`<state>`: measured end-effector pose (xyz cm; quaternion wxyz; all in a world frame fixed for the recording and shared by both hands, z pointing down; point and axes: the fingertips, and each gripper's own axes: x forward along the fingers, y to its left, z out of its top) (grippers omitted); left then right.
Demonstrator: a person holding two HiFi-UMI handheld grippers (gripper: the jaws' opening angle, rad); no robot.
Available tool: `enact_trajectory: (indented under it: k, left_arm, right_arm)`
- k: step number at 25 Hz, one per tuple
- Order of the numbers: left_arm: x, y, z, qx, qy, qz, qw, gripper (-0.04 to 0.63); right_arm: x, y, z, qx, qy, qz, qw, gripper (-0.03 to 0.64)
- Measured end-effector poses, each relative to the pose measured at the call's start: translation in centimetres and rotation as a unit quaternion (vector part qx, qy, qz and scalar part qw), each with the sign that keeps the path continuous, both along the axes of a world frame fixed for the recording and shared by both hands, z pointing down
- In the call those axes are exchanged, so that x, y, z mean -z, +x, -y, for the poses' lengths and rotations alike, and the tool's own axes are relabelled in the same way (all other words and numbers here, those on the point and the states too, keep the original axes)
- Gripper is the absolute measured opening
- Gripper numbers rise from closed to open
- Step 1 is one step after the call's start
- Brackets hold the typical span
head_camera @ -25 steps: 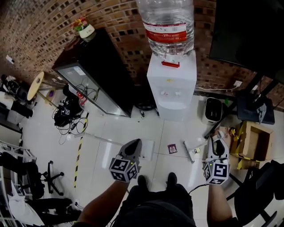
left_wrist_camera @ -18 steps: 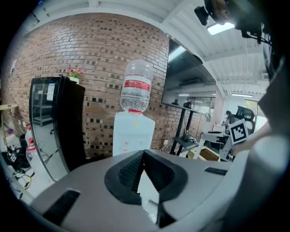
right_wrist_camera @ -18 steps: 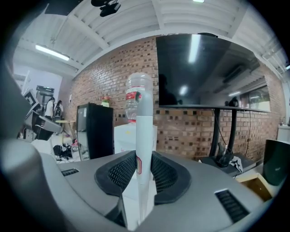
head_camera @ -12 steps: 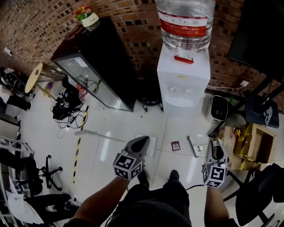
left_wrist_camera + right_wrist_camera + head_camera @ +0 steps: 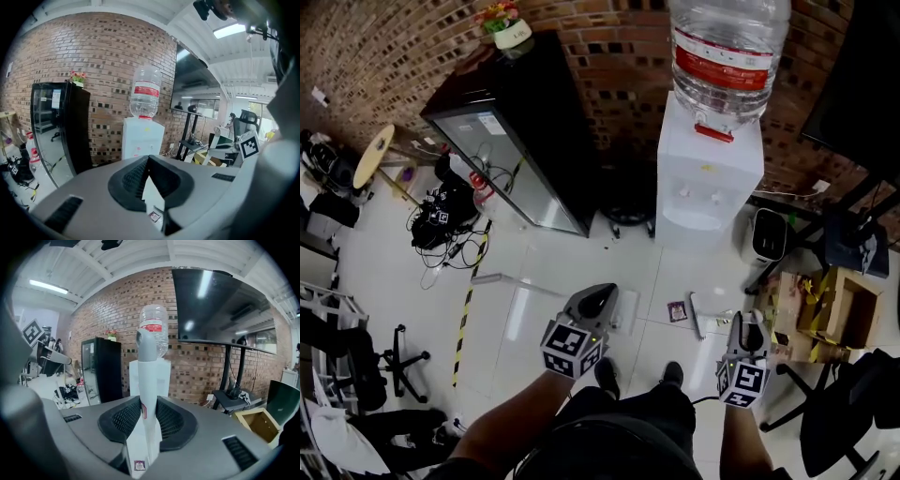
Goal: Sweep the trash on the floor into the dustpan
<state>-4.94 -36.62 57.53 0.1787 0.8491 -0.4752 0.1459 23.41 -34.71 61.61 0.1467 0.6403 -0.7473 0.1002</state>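
A small purple wrapper (image 5: pixel 678 310) lies on the white tiles in front of my feet; it also shows low in the gaps between both pairs of jaws (image 5: pixel 153 216) (image 5: pixel 139 465). My right gripper (image 5: pixel 747 323) (image 5: pixel 146 408) is shut on the white broom handle (image 5: pixel 146 380), which rises to a grey cap. The broom head (image 5: pixel 701 314) rests just right of the wrapper. A white dustpan (image 5: pixel 626 314) lies left of the wrapper, its long white handle (image 5: pixel 520 288) slanting left. My left gripper (image 5: pixel 602 292) (image 5: pixel 150 161) hovers over the pan's near end, tips together; only floor shows through.
A white water dispenser (image 5: pixel 708 178) and a black glass-door fridge (image 5: pixel 525 141) stand against the brick wall ahead. Cables (image 5: pixel 441 230) and yellow-black tape (image 5: pixel 467 319) lie at the left. A cardboard box (image 5: pixel 839 305), table legs and a dark chair (image 5: pixel 862 394) crowd the right.
The head view has swung, so the dispenser and fridge sit further right. Both grippers keep their poses near the dustpan and broom; the right gripper has drifted slightly down and left in the picture.
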Motion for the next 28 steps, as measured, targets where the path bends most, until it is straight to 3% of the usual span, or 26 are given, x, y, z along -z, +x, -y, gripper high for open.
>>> enact_trajectory:
  k: [9,21,28]
  left_arm:
    - [0.8,-6.1,-2.3,-0.027,0.013,-0.007,0.9995,0.002]
    - [-0.2,-15.2,-5.7,-0.028,0.026,-0.02,0.9991,0.002]
    - [0.2,-18.8,-6.8,-0.011,0.038,-0.035,0.9986,0.002]
  right_arm:
    - [-0.4,-10.2,-2.5,0.001,-0.02,0.011,1.0,0.121]
    - [-1.0,-22.6,-3.4,-0.022,-0.057,0.041,0.997,0.123]
    - [-0.6,-29.8,-4.5,0.018,-0.074,0.055,0.996,0.124]
